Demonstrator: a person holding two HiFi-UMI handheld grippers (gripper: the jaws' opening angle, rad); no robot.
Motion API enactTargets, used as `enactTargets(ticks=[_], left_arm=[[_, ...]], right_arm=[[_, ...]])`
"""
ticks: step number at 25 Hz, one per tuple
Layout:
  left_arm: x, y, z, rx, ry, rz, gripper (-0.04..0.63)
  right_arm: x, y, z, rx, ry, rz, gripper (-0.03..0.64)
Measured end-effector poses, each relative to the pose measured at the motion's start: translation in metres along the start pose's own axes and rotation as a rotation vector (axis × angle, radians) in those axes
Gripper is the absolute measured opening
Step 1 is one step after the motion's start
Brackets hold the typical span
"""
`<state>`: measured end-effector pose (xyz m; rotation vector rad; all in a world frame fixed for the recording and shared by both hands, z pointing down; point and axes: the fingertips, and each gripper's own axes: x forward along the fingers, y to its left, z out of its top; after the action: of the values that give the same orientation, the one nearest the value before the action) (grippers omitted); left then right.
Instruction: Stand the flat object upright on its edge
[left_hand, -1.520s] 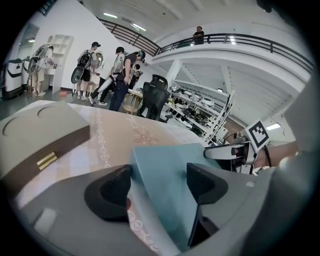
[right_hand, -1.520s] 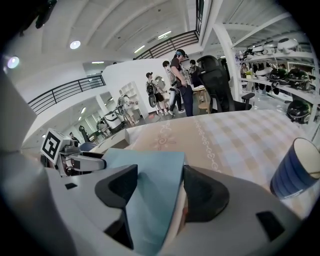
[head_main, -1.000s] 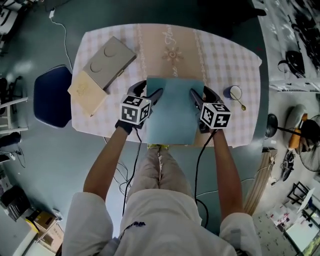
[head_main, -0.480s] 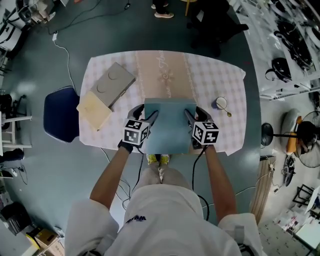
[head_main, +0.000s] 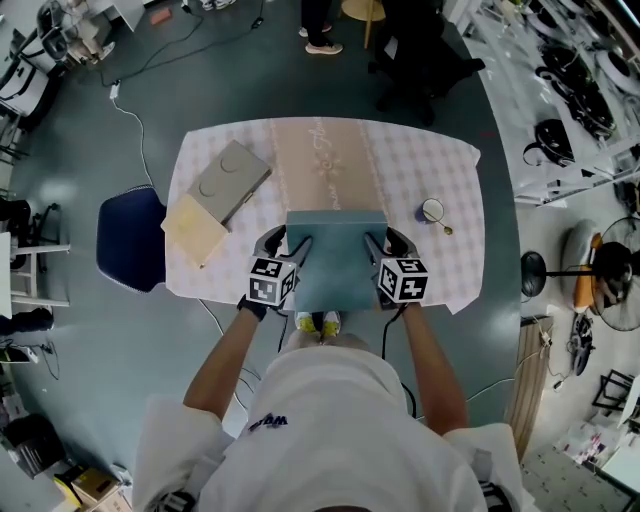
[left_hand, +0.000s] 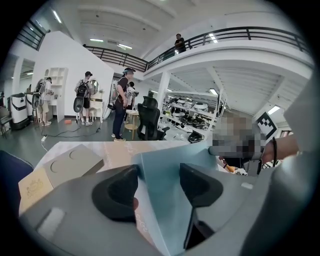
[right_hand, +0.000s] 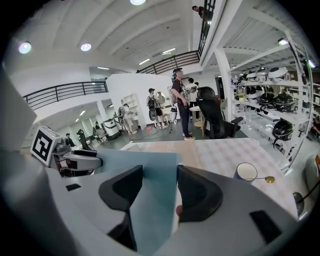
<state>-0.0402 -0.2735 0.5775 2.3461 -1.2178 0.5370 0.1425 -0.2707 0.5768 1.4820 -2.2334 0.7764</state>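
A flat teal board lies over the near middle of the checked tablecloth, and its near end reaches the table's front edge. My left gripper holds the board's left edge and my right gripper holds its right edge. Both pairs of jaws are closing on it. In the left gripper view the board fills the gap between the dark pads and slopes up away from the table. The right gripper view shows the board wedged the same way between its pads.
A grey box and a tan box lie at the table's left end. A small round dish with a gold spoon sits at the right. A blue chair stands left of the table. People stand far off.
The head camera has pulled back, so the table looks smaller. The board looks shorter front to back than before. Both grippers stay on its side edges.
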Motion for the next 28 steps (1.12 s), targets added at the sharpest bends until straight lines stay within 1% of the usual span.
enactTargets(ticks=[6,12,16,23,28], left_arm=[[-0.008,-0.006,-0.002,0.018,-0.01,0.008,0.264],[-0.013,-0.011,0.008,0.009,-0.03,0.03,0.261],[-0.012,-0.01,0.012,0.004,-0.037,0.027,0.258],[-0.01,-0.006,0.042,0.03,-0.068,0.026,0.25],[-0.009,-0.003,0.066,0.058,-0.105,0.033,0.249]], right_arm=[[-0.01,0.003,-0.002,-0.002,-0.018,0.002,0.221],[-0.021,0.004,0.003,0.011,-0.028,0.001,0.21],[-0.02,0.003,0.007,0.007,-0.034,0.0,0.207],[-0.021,0.0,0.034,-0.021,-0.068,0.0,0.202],[-0.021,-0.001,0.053,-0.044,-0.101,-0.006,0.193]])
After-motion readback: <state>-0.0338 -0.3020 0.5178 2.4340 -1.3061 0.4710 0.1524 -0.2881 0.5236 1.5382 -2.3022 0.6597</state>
